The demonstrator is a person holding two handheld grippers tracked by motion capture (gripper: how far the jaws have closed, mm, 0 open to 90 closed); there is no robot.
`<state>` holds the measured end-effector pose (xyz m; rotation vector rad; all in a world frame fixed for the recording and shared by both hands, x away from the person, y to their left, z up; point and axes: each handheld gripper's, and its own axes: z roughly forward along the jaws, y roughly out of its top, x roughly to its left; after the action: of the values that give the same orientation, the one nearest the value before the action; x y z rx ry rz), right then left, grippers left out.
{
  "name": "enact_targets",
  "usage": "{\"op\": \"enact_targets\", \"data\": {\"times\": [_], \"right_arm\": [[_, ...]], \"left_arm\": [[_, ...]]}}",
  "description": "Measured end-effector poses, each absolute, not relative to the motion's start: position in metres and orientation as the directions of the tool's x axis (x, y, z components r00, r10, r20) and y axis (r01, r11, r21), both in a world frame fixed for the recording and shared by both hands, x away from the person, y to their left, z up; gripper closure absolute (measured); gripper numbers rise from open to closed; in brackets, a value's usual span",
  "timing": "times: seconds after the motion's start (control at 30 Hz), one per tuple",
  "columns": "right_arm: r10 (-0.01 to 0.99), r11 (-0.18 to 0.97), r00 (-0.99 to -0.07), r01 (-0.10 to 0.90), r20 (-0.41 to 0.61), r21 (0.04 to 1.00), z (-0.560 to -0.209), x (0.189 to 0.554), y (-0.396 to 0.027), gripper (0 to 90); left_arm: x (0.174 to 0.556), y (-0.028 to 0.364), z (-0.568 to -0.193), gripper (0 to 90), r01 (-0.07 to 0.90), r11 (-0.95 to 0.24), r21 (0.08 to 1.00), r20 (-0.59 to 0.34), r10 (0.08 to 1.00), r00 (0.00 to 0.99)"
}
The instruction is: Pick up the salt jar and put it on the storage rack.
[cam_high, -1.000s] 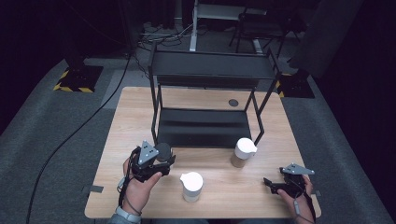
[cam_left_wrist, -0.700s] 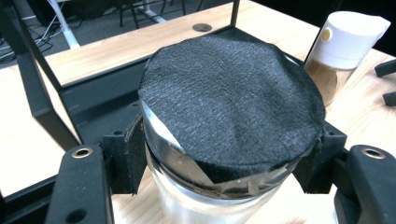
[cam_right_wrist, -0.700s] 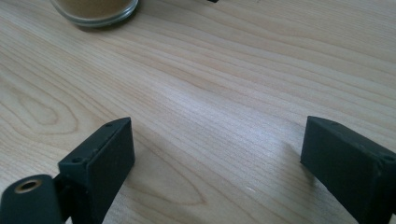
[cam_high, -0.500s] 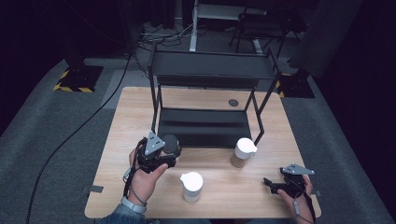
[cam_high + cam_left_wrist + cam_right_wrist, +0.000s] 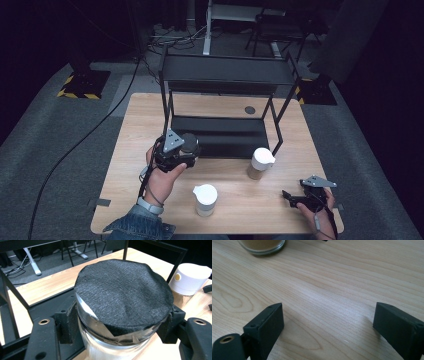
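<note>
Black-capped glass jar (image 5: 122,302) is sitting upright in the left gripper (image 5: 176,152), jaws clamping its neck from both sides just under the fabric-covered cap, long axis vertical. In the high view the jar (image 5: 189,144) is hovering at the front edge of the black two-tier rack (image 5: 225,75), just in front of the lower shelf (image 5: 220,132).

Key relation: the lower shelf opening is lying at roughly 12 o'clock from the jar, close by, with the rack's front-left leg (image 5: 166,107) standing at about 11 o'clock. My read: the jar is heading onto that shelf, so it is needing to pass right of that leg and under the top shelf while staying upright.

White-lidded jar with brown contents (image 5: 260,163) is standing at 3 o'clock from the left gripper, beside the rack's front-right leg. White pitcher-shaped container (image 5: 205,199) is standing at 5 o'clock, nearer the front edge of the worktop (image 5: 130,150).

Right gripper (image 5: 300,197) is resting low at the front-right corner, jaws wide apart and holding nothing, well clear of the rack. Left hand is plainly the nearer one.
</note>
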<state>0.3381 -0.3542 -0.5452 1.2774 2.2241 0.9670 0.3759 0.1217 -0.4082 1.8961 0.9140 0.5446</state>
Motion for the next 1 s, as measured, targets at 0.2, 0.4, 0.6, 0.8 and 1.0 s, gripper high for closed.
{"op": "enact_targets", "data": {"times": [0.2,0.4,0.6,0.8,1.0], "right_arm": [[0.867,0.340,-0.498,0.591,-0.001,0.732,-0.545,0.338,-0.354,9.6],[0.870,0.337,-0.494,0.593,-0.001,0.731,-0.545,0.337,-0.353,9.7],[0.870,0.336,-0.493,0.593,0.000,0.731,-0.545,0.337,-0.353,9.6],[0.871,0.335,-0.492,0.594,0.000,0.731,-0.545,0.337,-0.353,9.7],[0.871,0.335,-0.491,0.594,0.000,0.731,-0.545,0.337,-0.353,9.6]], "left_arm": [[0.387,0.115,-0.410,31.0,0.371,-0.293,0.881,-0.004,0.780,0.626],[0.397,0.111,-0.412,31.0,0.375,-0.290,0.881,-0.011,0.779,0.627],[0.408,0.108,-0.415,31.0,0.380,-0.294,0.877,-0.009,0.781,0.624],[0.419,0.105,-0.416,31.0,0.373,-0.291,0.881,-0.008,0.780,0.626],[0.430,0.101,-0.419,31.0,0.367,-0.278,0.888,-0.015,0.778,0.628]]}}
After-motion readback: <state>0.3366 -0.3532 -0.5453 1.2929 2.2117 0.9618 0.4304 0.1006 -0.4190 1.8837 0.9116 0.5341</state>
